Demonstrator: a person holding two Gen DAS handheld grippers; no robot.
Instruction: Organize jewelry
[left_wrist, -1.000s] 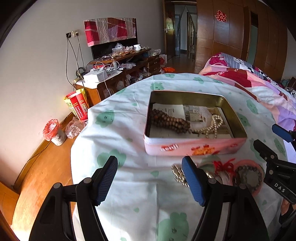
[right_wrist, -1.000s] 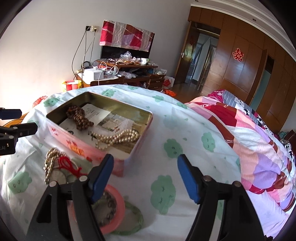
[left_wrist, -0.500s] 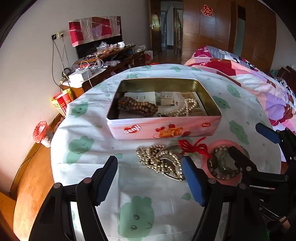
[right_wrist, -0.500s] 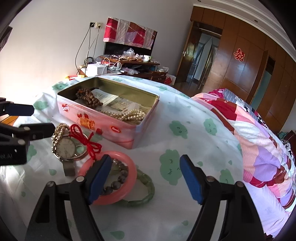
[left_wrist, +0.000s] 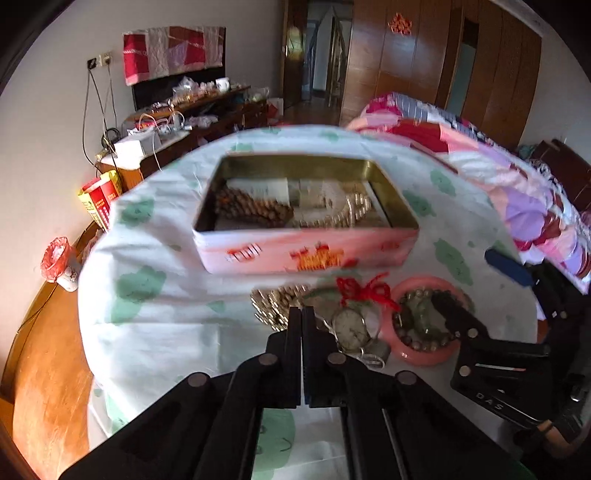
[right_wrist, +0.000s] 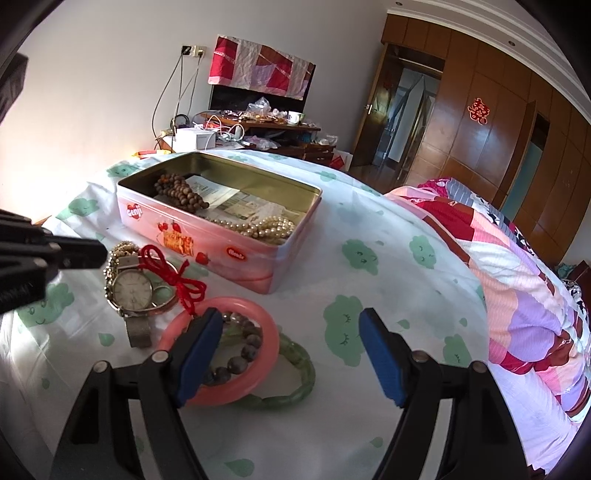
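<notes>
The left gripper (left_wrist: 301, 317), jaws pressed together on nothing visible, points at the gold bead bracelet (left_wrist: 275, 301) before the open pink metal tin (right_wrist: 236, 254). Rightward, the right gripper (right_wrist: 291, 354), jaws apart, hovers over the pink plastic bangle (right_wrist: 255, 373).

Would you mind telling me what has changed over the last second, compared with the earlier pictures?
The left gripper has shut; its fingers were wide apart before and now meet at the gold bead strand, though whether it is gripped is unclear. The right gripper stays open, now nearer the pink bangle. The tin, its beads and pearls, and the watch lie as before.
</notes>
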